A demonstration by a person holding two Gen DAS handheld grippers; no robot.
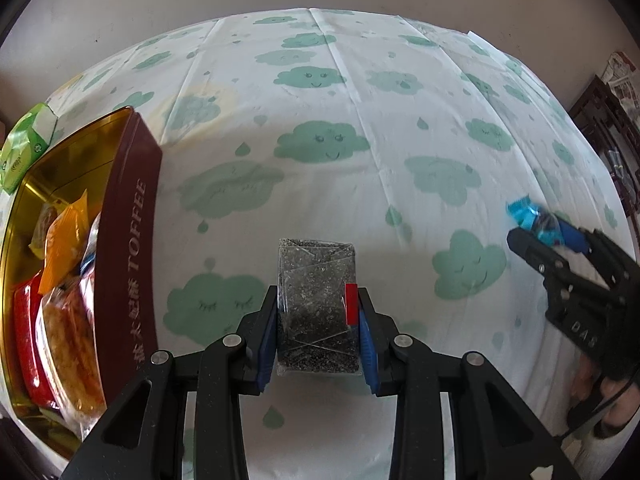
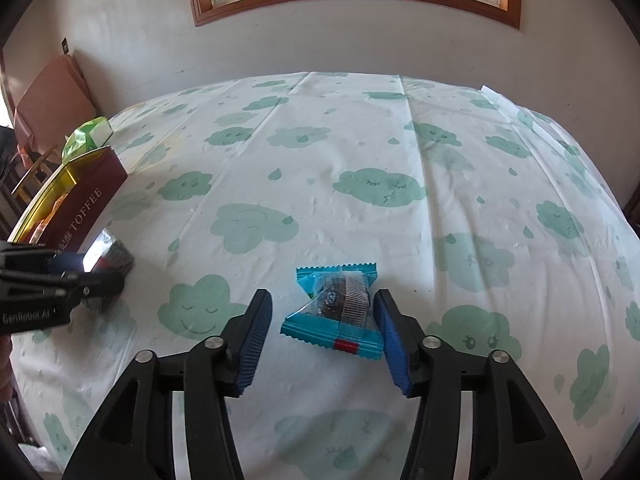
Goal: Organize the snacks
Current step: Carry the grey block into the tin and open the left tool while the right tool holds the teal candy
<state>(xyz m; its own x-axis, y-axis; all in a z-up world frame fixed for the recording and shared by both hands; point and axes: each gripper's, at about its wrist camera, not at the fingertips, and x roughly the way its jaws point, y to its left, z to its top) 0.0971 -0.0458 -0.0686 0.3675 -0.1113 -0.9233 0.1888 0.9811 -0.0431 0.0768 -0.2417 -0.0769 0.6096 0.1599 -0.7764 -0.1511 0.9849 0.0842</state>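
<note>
My left gripper is shut on a dark speckled snack packet in clear wrap with a red tab, held just above the cloud-print tablecloth. To its left stands a maroon TOFFEE tin with a gold inside, holding several wrapped snacks. In the right wrist view, a blue-wrapped snack lies on the cloth between the fingers of my right gripper, which is open; the left pad stands clear of the wrapper. That view also shows the left gripper with its packet beside the tin.
A green packet lies behind the tin at the table's left edge. A chair stands past the table's left side and dark wooden furniture past its right. A hand holds the right gripper. A wall with a window lies beyond.
</note>
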